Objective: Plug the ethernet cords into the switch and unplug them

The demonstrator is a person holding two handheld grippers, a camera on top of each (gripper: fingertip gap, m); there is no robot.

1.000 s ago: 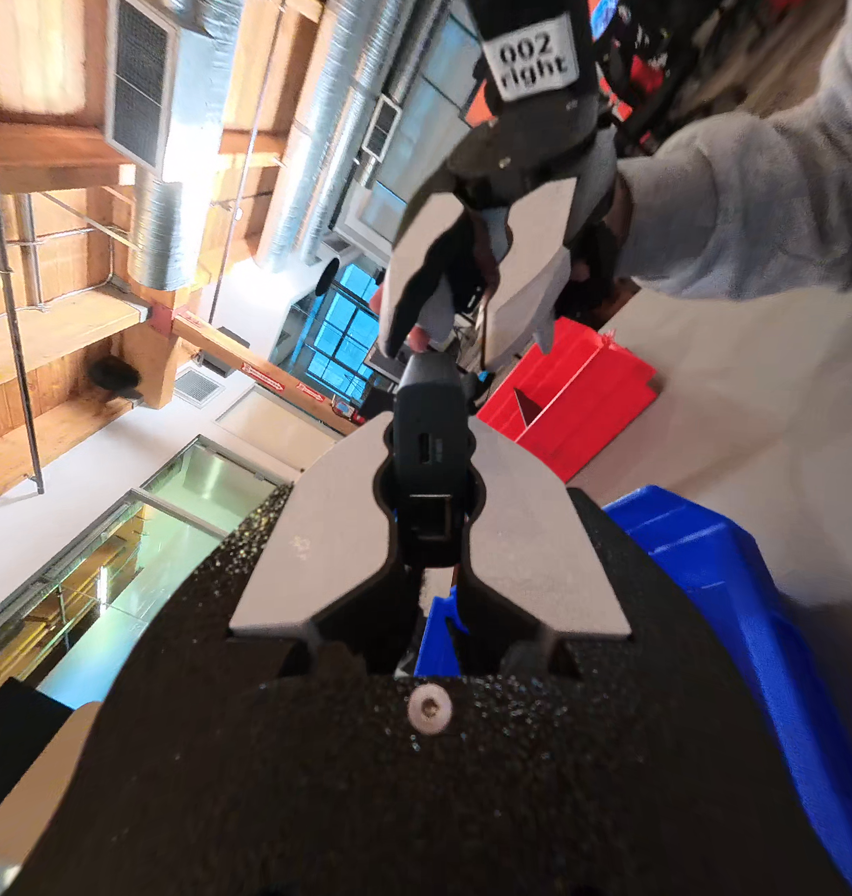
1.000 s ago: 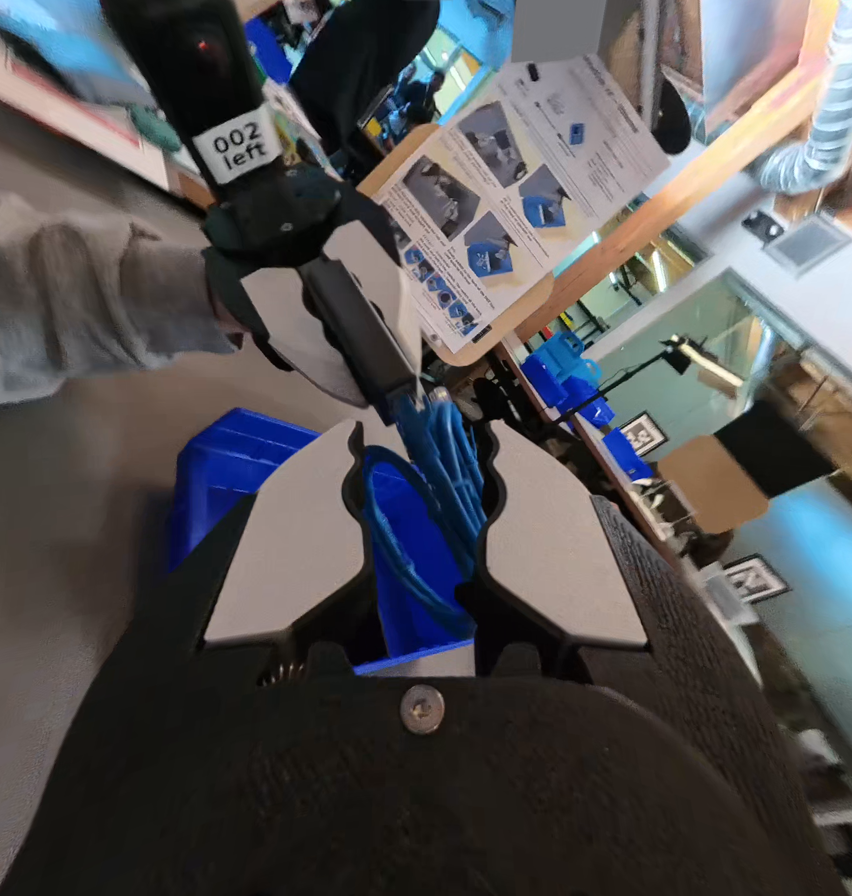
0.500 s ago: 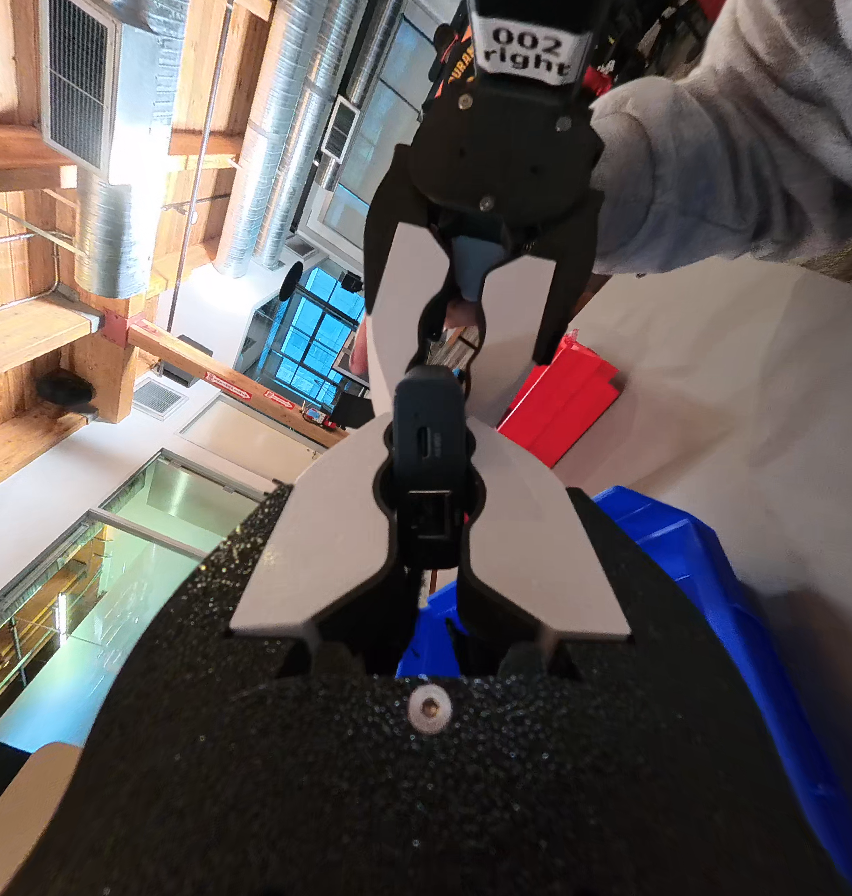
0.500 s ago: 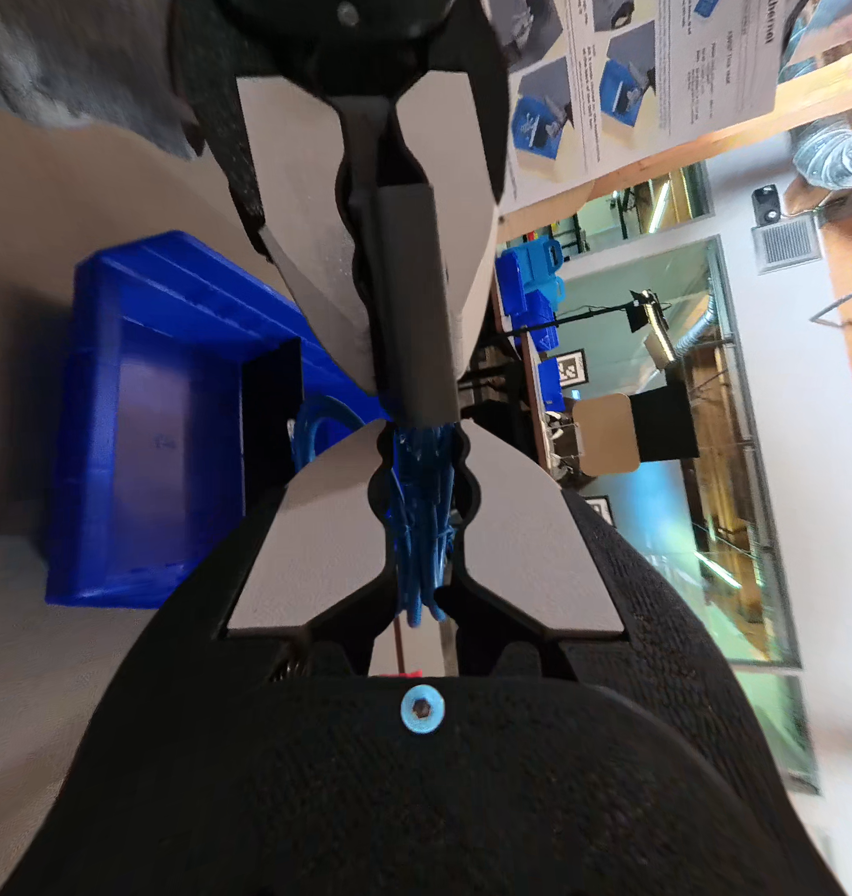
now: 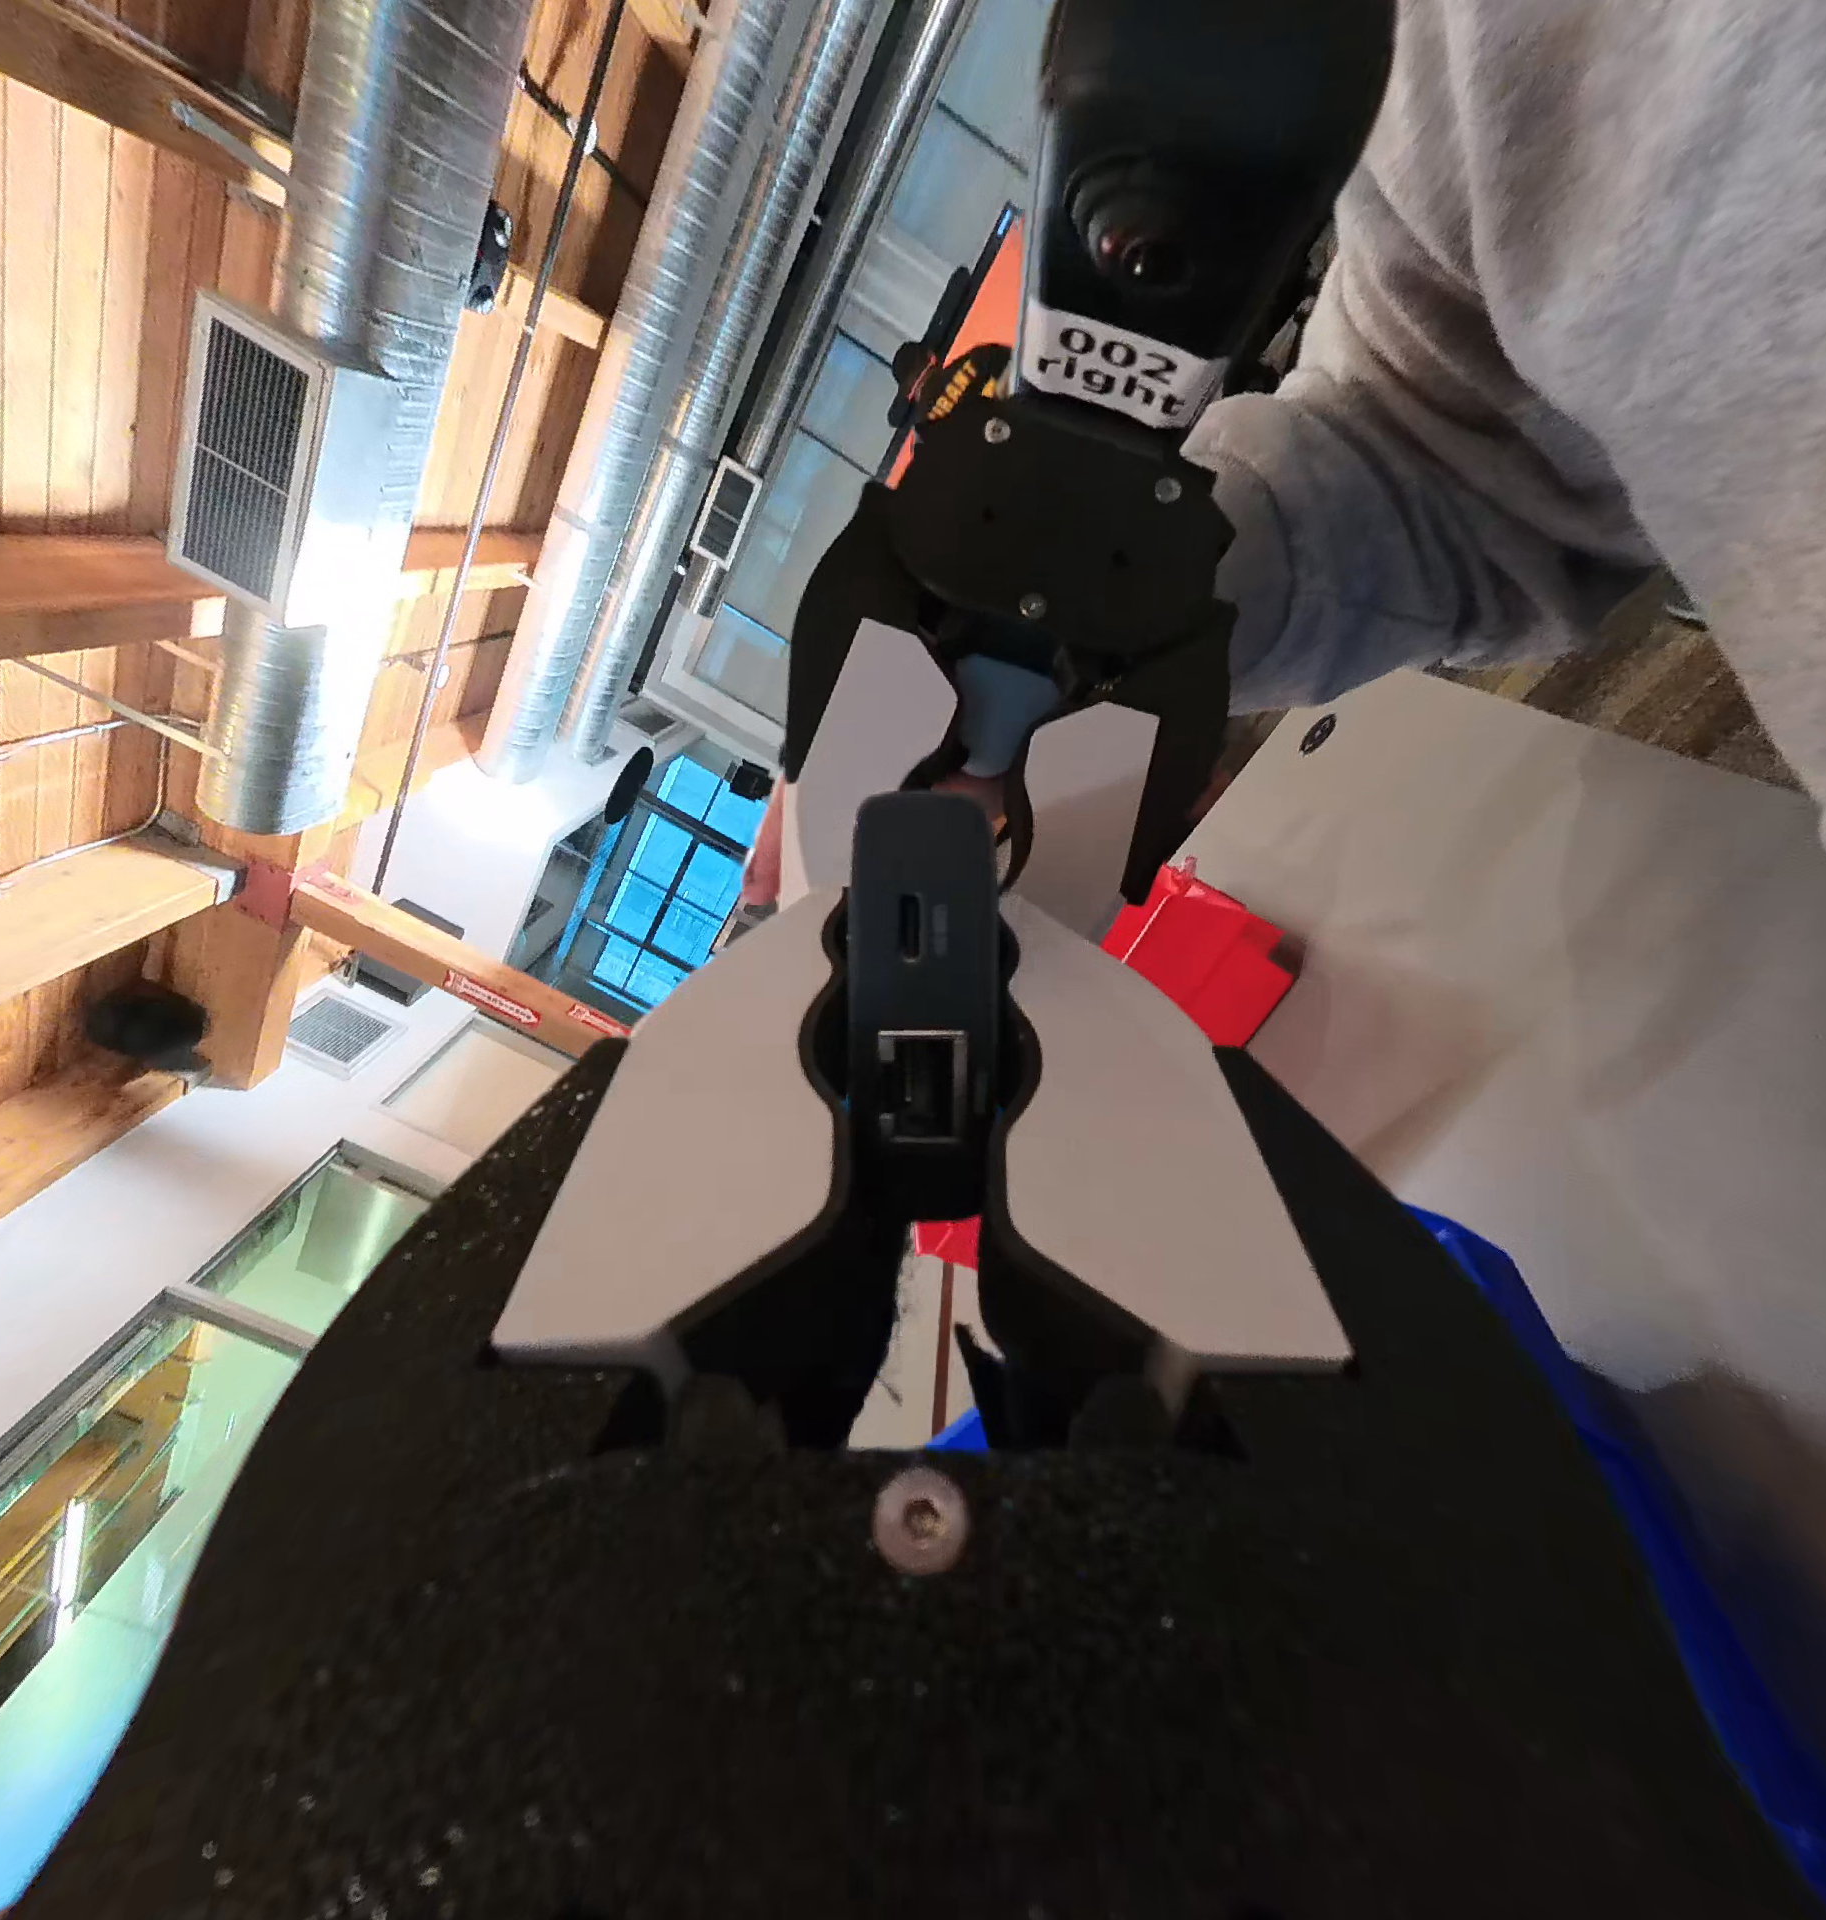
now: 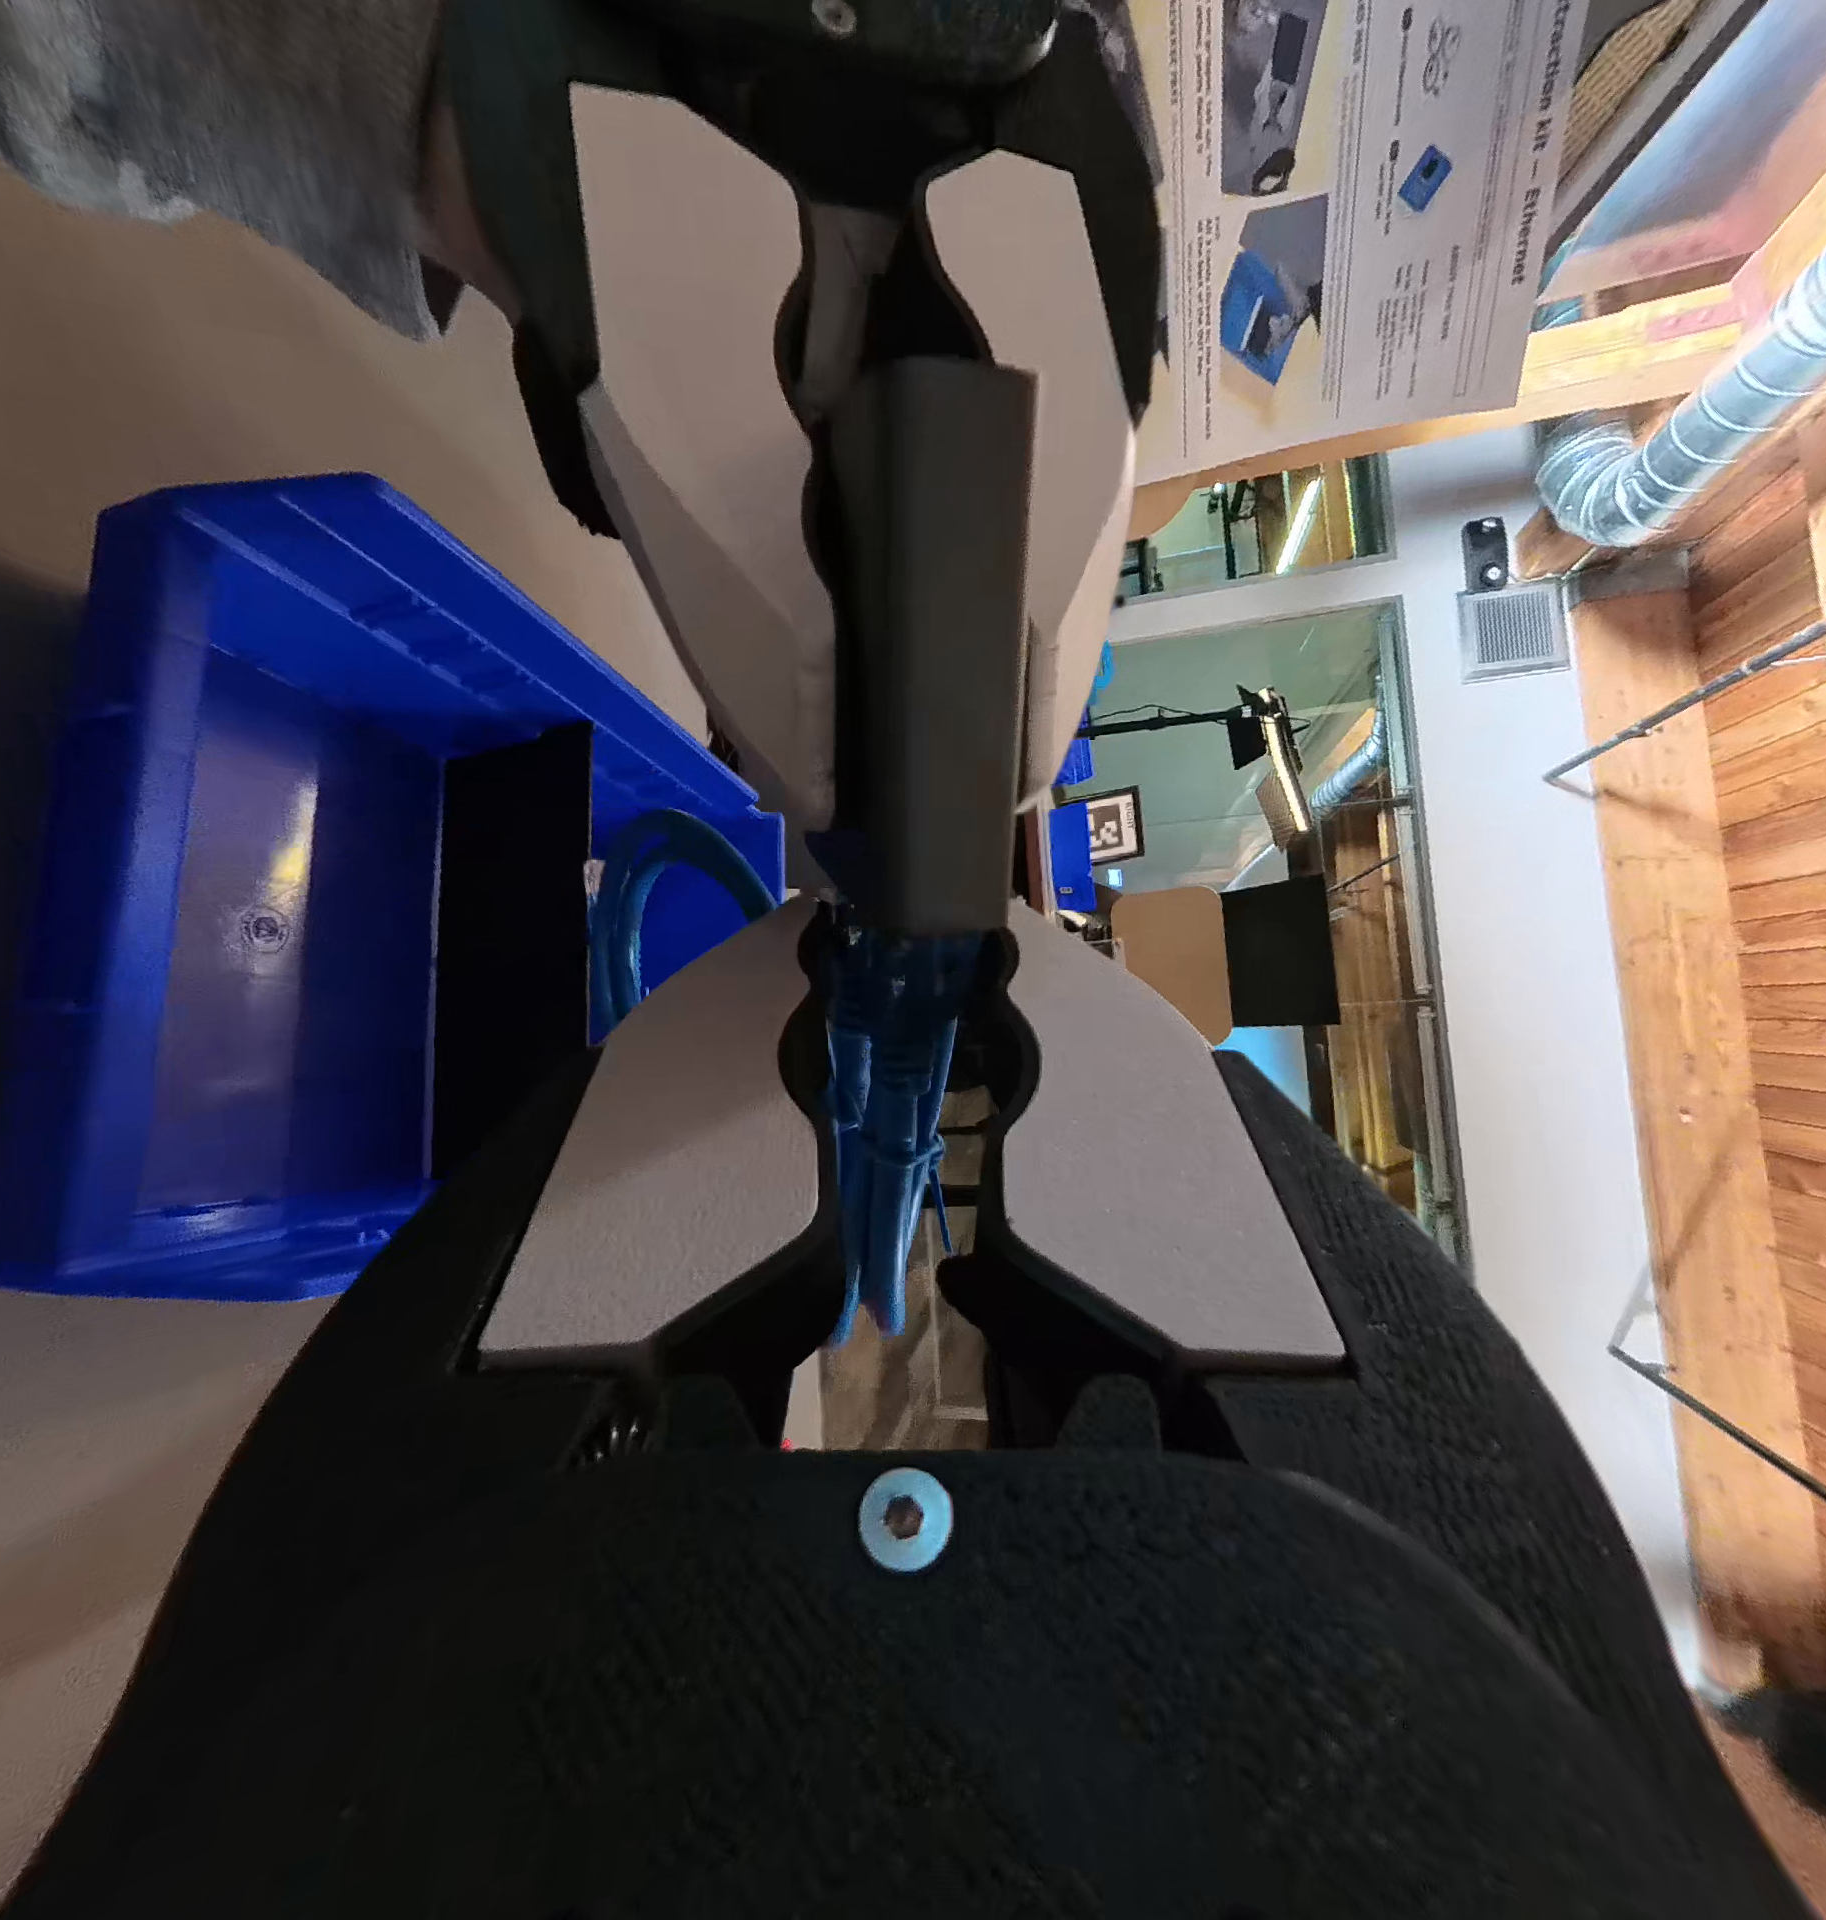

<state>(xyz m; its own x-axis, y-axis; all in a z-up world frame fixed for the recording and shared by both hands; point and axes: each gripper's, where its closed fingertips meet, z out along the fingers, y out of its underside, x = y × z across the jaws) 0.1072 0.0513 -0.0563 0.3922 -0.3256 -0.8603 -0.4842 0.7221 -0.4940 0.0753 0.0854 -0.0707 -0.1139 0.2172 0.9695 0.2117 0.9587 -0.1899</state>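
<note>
My left gripper [image 5: 919, 914] is shut on a dark grey adapter [image 5: 924, 987] whose end face shows a small slot port and a square network port. My right gripper [image 6: 909, 925] is shut on the plug end of a blue network cable [image 6: 888, 1091]. The two grippers point at each other, tip to tip. In the right wrist view the adapter [image 6: 930, 644] sticks out of the left gripper [image 6: 924, 810] and its end meets the blue plug. In the left wrist view the right gripper [image 5: 966, 790] is partly hidden behind the adapter.
A blue bin [image 6: 265, 831] with a black divider [image 6: 514, 883] stands on the white table [image 5: 1563, 935] and holds a loop of blue cable [image 6: 660, 894]. A red bin [image 5: 1200, 956] lies farther off. A printed sheet [image 6: 1356, 208] stands behind. A grey sleeve [image 5: 1615, 312] is at upper right.
My right gripper was open around the blue cable and has shut on its plug. Both grippers have turned to face each other, and the adapter's end now meets the plug.
</note>
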